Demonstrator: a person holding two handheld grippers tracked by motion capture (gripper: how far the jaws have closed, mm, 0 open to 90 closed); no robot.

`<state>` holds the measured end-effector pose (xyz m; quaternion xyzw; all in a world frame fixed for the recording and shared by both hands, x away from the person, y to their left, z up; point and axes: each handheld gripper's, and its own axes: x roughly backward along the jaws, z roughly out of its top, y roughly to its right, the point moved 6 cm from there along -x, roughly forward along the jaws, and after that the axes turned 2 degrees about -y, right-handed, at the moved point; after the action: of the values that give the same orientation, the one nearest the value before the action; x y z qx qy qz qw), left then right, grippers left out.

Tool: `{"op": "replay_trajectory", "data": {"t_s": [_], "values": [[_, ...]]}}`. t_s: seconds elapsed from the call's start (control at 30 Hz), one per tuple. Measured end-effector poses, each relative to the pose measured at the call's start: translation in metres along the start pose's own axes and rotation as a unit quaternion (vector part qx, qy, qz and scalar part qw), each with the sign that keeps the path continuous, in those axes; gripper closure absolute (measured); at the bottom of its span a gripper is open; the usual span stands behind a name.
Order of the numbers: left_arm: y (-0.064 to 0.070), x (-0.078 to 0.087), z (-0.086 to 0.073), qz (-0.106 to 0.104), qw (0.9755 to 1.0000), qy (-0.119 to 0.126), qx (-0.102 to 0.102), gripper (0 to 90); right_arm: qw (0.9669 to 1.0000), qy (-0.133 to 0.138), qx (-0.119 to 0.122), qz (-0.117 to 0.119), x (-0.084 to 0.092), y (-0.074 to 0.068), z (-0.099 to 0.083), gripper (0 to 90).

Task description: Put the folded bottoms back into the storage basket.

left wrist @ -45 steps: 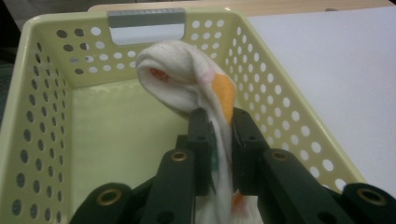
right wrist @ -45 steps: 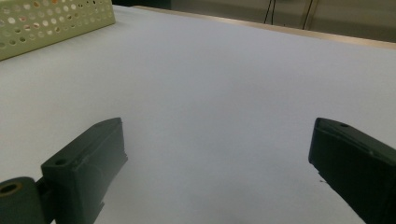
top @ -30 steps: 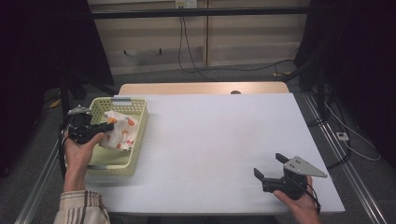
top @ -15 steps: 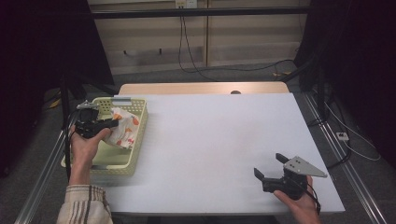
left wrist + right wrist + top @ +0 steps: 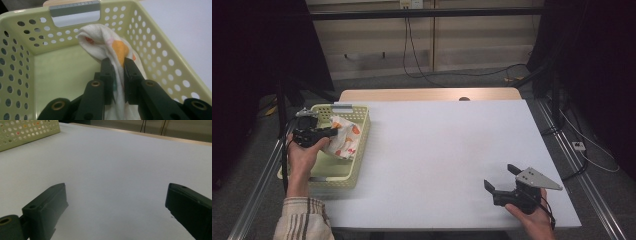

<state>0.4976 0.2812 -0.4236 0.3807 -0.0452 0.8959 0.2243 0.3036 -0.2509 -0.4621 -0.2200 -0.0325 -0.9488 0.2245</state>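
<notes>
One pale yellow-green perforated plastic basket point(image 5: 357, 150) was set at the left edge of the white table point(image 5: 437, 150), a grey handle strip fixed at its far rim. One white cloth with orange and red printed patches point(image 5: 344, 140) was counted, and it was held up inside the basket against the right-hand wall, its upper folds risen about level with the rim. In the left gripper view the cloth point(image 5: 105, 42) was seen pinched between the two black jaws, which were closed down on a bunched fold with only the fabric's thickness left between them; the rest of the cloth was draped down toward the basket's bare floor point(image 5: 62, 72).

The left gripper point(image 5: 332, 132) was held over the basket by the person's left hand point(image 5: 302, 155), a striped sleeve point(image 5: 302, 220) being visible at the bottom edge.

The right gripper point(image 5: 502, 180) was held low near the front right corner of the table, well apart from the basket. Its two jaws were spread wide with nothing between them, bare table surface being seen through the gap in the right gripper view, and one corner of the basket point(image 5: 27, 131) was seen there at upper left.
</notes>
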Motion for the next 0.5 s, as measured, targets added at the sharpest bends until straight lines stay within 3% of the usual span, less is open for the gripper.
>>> {"op": "replay_trajectory", "data": {"t_s": [0.17,0.5], "values": [[-0.0007,-0.0055,-0.0042,0.004,0.9999,-0.015,-0.001,80.4,1.0000,0.000,0.002,0.001,-0.0005,-0.0003,-0.0002,3.9],[-0.0042,-0.0064,-0.0062,0.015,0.9998,-0.014,-0.003,80.2,1.0000,0.000,0.001,0.001,0.0000,-0.0005,-0.0002,4.0]]}}
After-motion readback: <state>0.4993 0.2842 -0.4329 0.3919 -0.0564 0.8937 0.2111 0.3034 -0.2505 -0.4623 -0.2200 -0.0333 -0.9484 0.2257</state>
